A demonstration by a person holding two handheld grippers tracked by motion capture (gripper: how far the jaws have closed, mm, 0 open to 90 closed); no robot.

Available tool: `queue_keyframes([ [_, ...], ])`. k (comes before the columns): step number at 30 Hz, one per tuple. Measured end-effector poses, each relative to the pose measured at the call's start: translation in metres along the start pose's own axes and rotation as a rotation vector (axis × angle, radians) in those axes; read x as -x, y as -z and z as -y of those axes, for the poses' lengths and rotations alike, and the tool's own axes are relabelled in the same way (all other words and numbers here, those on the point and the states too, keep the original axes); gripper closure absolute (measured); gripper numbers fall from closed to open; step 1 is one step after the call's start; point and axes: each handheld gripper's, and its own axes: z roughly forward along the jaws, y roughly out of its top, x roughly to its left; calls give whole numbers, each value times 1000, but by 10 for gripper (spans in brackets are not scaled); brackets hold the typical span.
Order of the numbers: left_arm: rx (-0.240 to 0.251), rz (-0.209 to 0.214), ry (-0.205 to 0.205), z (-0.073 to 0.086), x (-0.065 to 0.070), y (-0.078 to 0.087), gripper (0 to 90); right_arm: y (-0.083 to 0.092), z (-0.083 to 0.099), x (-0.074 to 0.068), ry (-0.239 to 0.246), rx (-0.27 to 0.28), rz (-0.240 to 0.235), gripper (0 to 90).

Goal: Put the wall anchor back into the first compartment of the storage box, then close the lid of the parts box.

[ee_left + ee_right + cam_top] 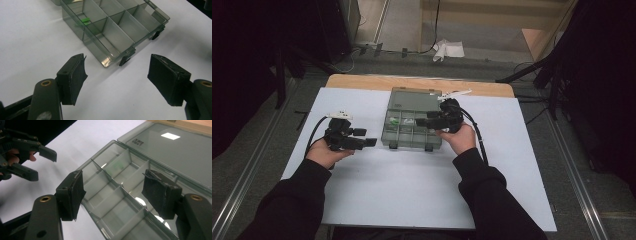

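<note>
White table top (377,200) lies over a wooden board (362,81), whose strip shows along the far edge. Grey carpeted floor (492,67) beyond, with a crumpled white cloth (448,49) on it near a pale wooden panel (492,20). Black cables (432,30) trail across the floor. Metal rails (242,185) run along both sides of the table
</note>
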Motion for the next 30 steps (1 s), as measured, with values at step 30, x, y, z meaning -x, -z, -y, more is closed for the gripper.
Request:
queue_keyframes([
  [30, 1, -17, -16, -44, -14, -35, 289, 18, 11, 28, -98, 32, 36, 358],
])
